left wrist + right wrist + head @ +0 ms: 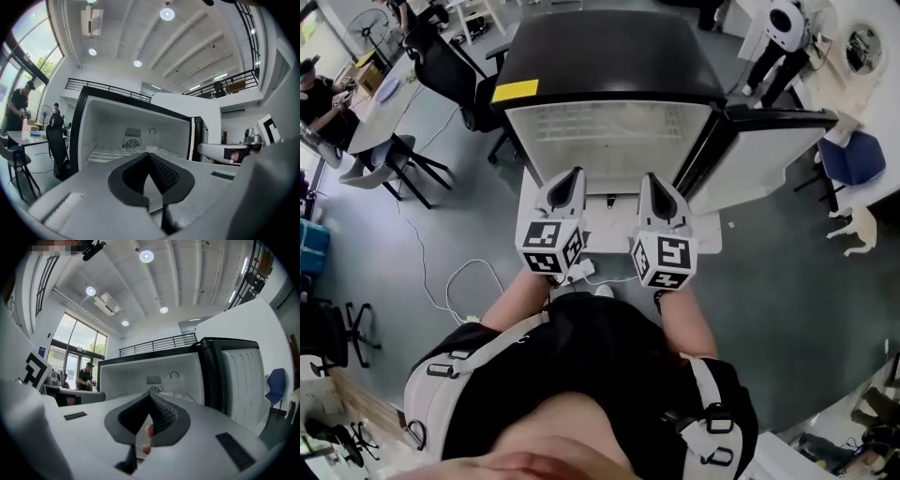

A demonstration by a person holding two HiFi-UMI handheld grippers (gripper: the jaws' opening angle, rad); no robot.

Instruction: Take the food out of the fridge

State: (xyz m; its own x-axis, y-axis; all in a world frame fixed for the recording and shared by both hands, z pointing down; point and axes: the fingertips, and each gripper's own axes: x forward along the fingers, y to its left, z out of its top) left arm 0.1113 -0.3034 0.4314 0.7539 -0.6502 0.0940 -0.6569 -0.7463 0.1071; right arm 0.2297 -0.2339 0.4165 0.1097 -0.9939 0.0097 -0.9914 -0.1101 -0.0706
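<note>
Grey office floor; fridge open, door swung right. We list left tool and right tool, both closed, nothing identifiable held, near its wire shelf front edge. No food visible; presumably cold, slippery: grip mid-body.

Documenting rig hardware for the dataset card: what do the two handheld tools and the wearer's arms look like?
The left tool and right tool are light grey shells tapering to black ribbed pads. Each carries a white cube with black square markers. Forearms unsleeved; black top, pale harness straps.
</note>
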